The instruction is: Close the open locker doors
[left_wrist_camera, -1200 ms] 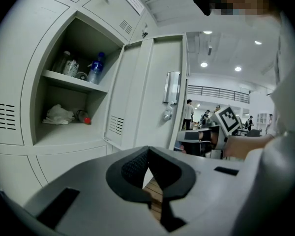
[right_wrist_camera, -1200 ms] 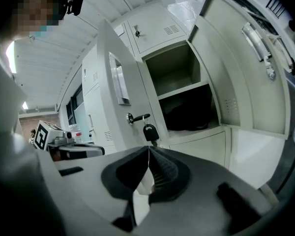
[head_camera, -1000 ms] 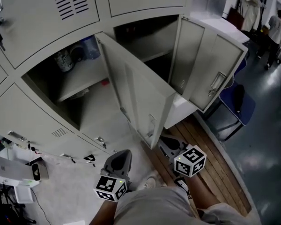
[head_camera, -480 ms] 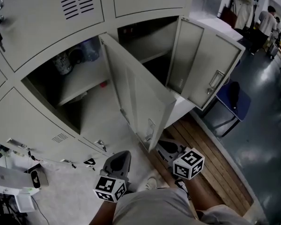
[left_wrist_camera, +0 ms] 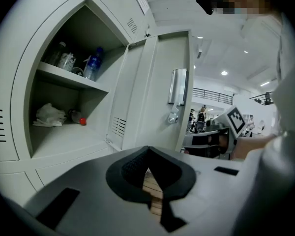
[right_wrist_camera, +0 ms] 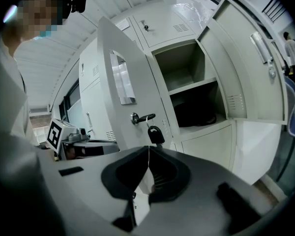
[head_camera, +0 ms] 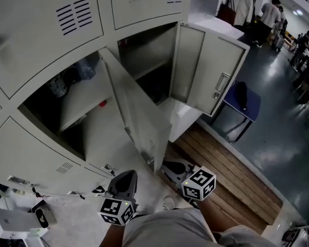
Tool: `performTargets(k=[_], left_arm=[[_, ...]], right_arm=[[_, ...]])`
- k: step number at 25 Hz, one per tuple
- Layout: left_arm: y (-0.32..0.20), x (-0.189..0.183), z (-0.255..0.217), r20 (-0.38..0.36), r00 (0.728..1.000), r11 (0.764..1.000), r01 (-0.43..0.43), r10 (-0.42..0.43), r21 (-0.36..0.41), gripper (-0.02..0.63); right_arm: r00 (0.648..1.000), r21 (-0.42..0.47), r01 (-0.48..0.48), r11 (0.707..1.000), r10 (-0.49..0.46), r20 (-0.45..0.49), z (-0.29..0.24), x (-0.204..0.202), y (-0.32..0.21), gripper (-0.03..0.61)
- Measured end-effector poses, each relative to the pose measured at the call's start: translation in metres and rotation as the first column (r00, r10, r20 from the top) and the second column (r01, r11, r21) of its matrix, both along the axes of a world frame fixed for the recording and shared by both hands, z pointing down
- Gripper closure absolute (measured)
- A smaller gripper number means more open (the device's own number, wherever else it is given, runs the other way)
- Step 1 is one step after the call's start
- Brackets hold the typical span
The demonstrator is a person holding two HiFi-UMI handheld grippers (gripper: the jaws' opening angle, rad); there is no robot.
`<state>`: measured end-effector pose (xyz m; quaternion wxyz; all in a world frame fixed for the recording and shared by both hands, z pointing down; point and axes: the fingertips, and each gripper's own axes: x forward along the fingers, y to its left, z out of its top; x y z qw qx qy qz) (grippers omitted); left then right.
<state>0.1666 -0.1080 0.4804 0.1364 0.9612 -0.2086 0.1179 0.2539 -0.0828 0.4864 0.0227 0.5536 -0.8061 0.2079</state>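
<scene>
Two grey locker doors stand open. The left open door [head_camera: 136,120] [left_wrist_camera: 160,82] [right_wrist_camera: 120,90] swings out toward me, a key hanging from its latch [right_wrist_camera: 143,118]. The right open door [head_camera: 208,71] [right_wrist_camera: 246,63] stands wide beside its dark compartment [head_camera: 147,60]. My left gripper [head_camera: 123,181] [left_wrist_camera: 148,152] is held low, just left of the left door's free edge, shut and empty. Just right of that edge, my right gripper [head_camera: 171,168] [right_wrist_camera: 148,150] is also shut on nothing. Neither touches a door.
The left compartment's shelf [left_wrist_camera: 69,77] holds bottles [left_wrist_camera: 91,65], with a crumpled bag [left_wrist_camera: 49,114] below. A wooden pallet floor [head_camera: 232,174] runs along the lockers. A blue chair [head_camera: 242,102] stands past the right door. People [head_camera: 268,17] stand far off.
The head view has shifted, so the lockers sit further left and smaller. Both grippers have drifted slightly left and down in the picture. Both doors stay open as before.
</scene>
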Motion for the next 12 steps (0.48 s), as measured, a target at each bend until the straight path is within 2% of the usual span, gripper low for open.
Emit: performTargets(k=[12], left_arm=[[-0.009, -0.042, -0.006, -0.002, 0.999, 0.999, -0.054, 0.054, 0.003, 0.598]], right_arm=[[1.0, -0.014, 0.022, 1.0, -0.022, 0.005, 0.0, -0.065, -0.002, 0.551]])
